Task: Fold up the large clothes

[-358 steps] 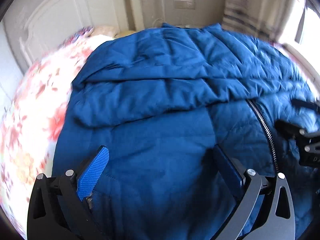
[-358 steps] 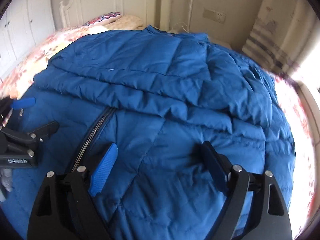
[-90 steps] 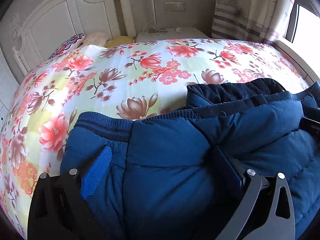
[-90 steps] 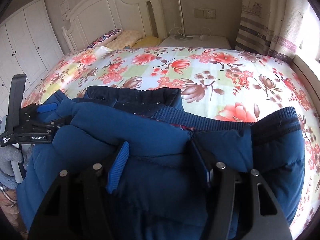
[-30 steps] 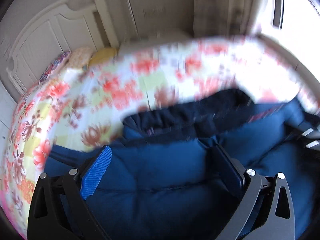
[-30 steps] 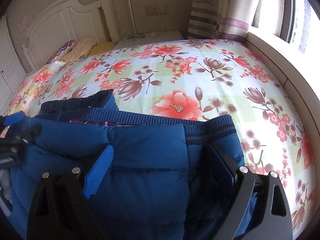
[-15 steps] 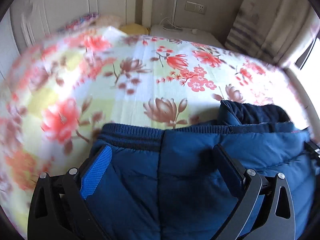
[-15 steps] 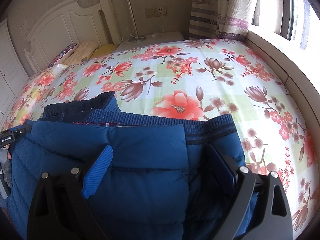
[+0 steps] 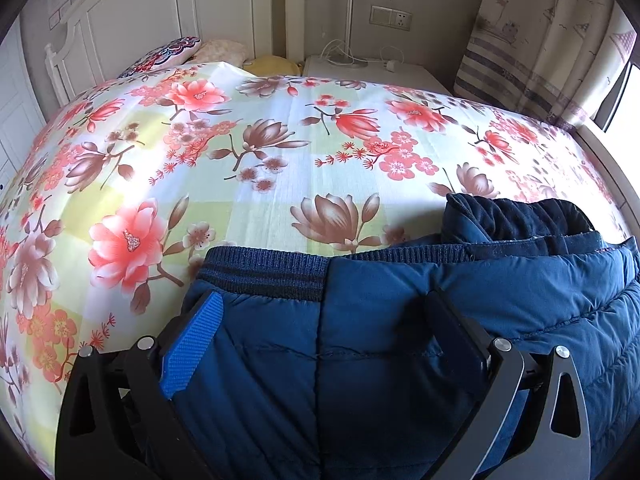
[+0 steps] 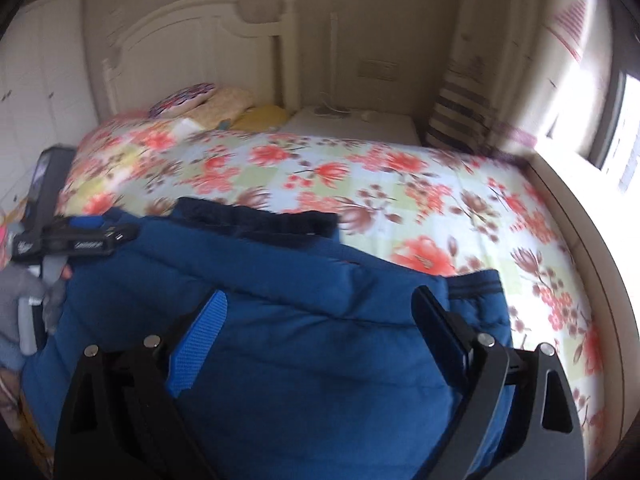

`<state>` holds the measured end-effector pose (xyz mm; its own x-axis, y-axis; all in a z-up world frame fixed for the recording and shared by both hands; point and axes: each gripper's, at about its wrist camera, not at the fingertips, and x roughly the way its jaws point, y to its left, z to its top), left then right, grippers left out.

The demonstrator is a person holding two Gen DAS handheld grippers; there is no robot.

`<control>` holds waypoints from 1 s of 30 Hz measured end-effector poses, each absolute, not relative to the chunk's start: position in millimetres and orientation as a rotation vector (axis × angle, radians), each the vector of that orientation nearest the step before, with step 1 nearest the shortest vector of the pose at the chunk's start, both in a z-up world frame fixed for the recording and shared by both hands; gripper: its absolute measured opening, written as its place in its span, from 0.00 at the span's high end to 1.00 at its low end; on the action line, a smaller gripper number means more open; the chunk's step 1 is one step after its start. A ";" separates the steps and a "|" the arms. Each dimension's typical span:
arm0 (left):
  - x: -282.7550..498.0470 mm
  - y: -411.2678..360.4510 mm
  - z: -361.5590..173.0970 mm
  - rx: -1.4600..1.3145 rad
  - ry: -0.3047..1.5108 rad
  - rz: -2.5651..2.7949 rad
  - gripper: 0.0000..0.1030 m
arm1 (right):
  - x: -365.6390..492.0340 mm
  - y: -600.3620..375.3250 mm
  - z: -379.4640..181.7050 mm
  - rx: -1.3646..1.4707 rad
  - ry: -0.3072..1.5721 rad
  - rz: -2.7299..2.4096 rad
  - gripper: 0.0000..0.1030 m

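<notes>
The blue padded jacket, spread flat across the bed some seconds back, now sits as a thick folded bundle at the bed's near edge, ribbed hem uppermost. The fold looks nearly complete. The left claw and right claw each stand apart over the bundle, gripping nothing; the right view has become blurred, suggesting that claw is pulling away. Pillows lie by the headboard and a nightstand beyond the far corner; nothing blocks the jacket.

Blue quilted jacket on red-flowered bedspread.
</notes>
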<state>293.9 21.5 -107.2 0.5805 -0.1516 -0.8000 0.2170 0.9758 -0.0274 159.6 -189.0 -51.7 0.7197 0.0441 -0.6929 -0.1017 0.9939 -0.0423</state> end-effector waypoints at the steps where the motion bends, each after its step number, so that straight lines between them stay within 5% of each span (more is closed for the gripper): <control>1: 294.2 21.2 -107.3 0.075 0.927 -0.215 0.04 | 161.1 -175.2 -59.5 -0.104 0.793 0.118 0.10; 10: 293.1 25.6 -106.8 0.052 0.921 -0.225 0.04 | 155.7 -190.1 -78.2 -0.073 0.847 0.087 0.06; 18: 293.2 27.2 -106.3 0.040 0.919 -0.230 0.04 | 139.2 -313.5 -103.0 0.289 0.831 -0.049 0.05; 30: 286.9 27.0 -98.2 0.064 0.882 -0.177 0.04 | 138.4 -296.9 -99.9 0.183 0.836 -0.094 0.04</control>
